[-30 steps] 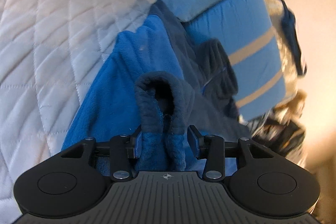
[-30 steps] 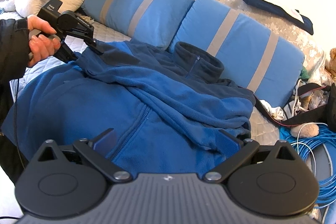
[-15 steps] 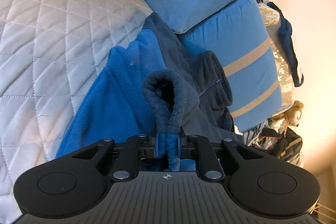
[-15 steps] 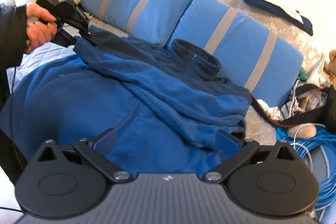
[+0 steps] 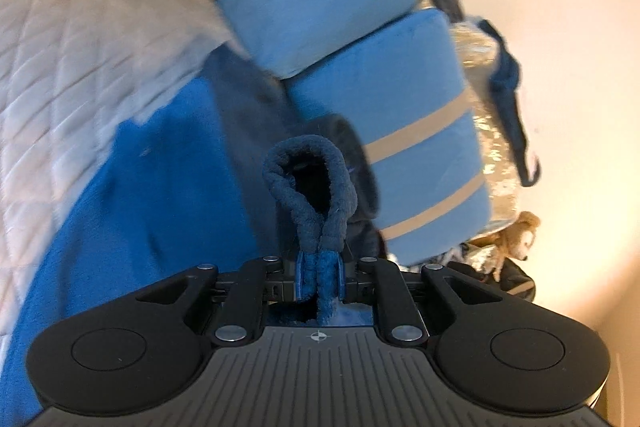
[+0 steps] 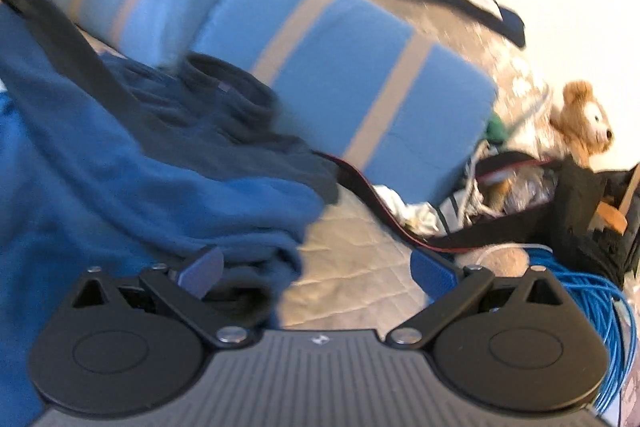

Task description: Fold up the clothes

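Fleece cuff (image 5: 316, 187) sits pinched in the left gripper (image 5: 319, 279); right gripper (image 6: 316, 267) gapes wide, empty.

Quilted bed (image 5: 60, 75), striped pillows (image 6: 360, 75), pale wall (image 5: 560, 7).

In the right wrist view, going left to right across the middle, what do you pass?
Blue fleece jacket → its dark navy collar → blue cushion with tan stripes → black bag → tan teddy bear.
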Available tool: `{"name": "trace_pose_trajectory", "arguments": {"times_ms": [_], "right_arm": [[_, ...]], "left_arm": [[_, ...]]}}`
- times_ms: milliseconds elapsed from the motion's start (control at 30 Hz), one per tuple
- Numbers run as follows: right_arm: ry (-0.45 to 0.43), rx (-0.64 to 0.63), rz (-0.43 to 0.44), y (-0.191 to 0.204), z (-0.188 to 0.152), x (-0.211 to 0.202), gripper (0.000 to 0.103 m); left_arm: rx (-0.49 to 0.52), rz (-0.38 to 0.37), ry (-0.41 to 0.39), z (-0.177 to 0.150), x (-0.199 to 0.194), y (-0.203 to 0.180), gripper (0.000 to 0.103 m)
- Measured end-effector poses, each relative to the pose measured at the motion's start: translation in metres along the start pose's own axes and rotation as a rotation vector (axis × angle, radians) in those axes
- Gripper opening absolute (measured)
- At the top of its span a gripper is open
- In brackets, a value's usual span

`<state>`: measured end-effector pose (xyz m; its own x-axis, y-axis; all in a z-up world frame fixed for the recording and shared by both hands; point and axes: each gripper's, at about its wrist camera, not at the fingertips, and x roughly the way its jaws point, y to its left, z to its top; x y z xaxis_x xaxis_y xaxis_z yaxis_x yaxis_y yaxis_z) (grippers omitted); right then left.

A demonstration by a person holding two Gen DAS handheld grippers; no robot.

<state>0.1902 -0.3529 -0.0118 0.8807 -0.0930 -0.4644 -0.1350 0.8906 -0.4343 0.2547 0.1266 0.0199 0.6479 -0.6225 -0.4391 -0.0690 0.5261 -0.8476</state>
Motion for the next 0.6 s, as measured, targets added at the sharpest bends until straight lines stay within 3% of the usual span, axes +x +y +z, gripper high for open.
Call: {"name": "trace_pose_trajectory", "arguments": {"times_ms": [167,400,600], "right_arm": [[0.055,0.021,0.021,-0.018,-0.010,0.057,0.103],[0.114,0.092,0.196,-0.025,-0.003,0.106,0.103],[0.227,0.286,0.392,-0.042,0.018,0.113,0.103]], "left_arm": [[0.049,-0.042,-0.023,0.010,-0.004,-0.043,0.014],[0.071,-0.095,-0.031,0.019,0.000,-0.084,0.014],[0.051,-0.130,-0.036,0.023,0.007,-0.109,0.014]]}}
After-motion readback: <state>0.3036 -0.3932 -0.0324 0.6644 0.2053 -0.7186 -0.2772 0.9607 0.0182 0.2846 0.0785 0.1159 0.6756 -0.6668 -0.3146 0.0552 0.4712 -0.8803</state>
